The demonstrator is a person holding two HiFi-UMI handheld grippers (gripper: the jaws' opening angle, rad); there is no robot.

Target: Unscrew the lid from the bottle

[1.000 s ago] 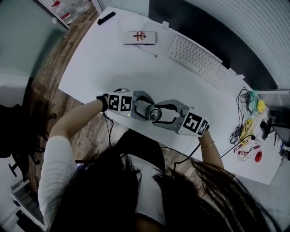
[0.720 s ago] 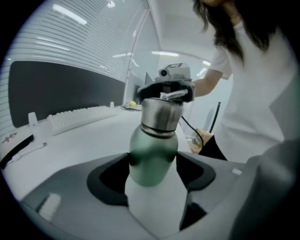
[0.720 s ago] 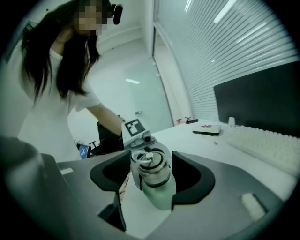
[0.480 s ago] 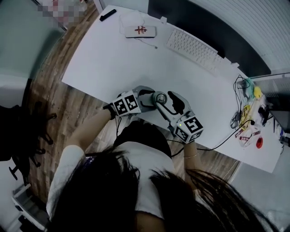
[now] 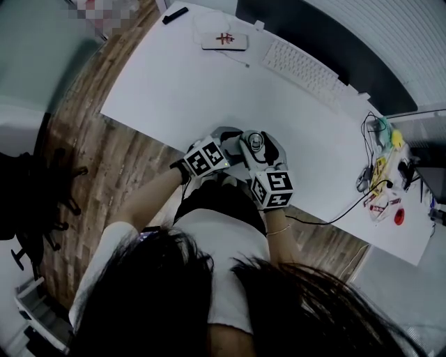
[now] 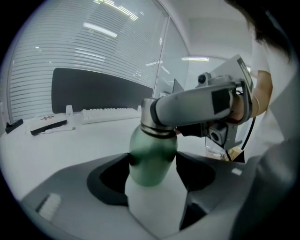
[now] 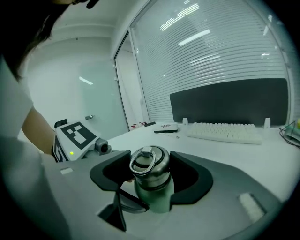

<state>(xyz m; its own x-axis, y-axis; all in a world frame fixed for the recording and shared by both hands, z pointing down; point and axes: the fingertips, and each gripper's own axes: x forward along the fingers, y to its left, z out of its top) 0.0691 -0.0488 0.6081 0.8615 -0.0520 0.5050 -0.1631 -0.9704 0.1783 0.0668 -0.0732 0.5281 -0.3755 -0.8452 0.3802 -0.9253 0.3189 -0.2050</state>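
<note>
**Both grippers clamped on a green bottle at the desk's near edge**

The bottle (image 6: pixel 151 157) is held between the two grippers, over the near edge of the white desk (image 5: pixel 181 84), close in front of the person. Its body is matte green with a rounded shoulder. Its lid (image 7: pixel 150 164) is brushed steel, domed, with a hinged metal ring lying across the top.

The left gripper (image 6: pixel 154 173) has its dark, curved pads closed against the green body, one on each side. The right gripper (image 7: pixel 151 174) is clamped on the steel lid in the same way. Its smooth grey jaw housing crosses the top of the bottle in the left gripper view. No label or print can be made out on the bottle, and no view shows whether its base rests on the desk.

Each gripper carries a cube of black-and-white square markers. A small green light glows beside the left gripper's cube in the right gripper view.

Farther back on the desk lie a white keyboard (image 5: pixel 303 66) before a dark monitor (image 5: pixel 313 35), a flat white device (image 5: pixel 224 40) with a red marking — too small to read — and a slim black object (image 5: pixel 174 14). Cables (image 5: pixel 380 160) cluster at the desk's right end. The floor (image 5: pixel 90 139) is wood plank.
</note>
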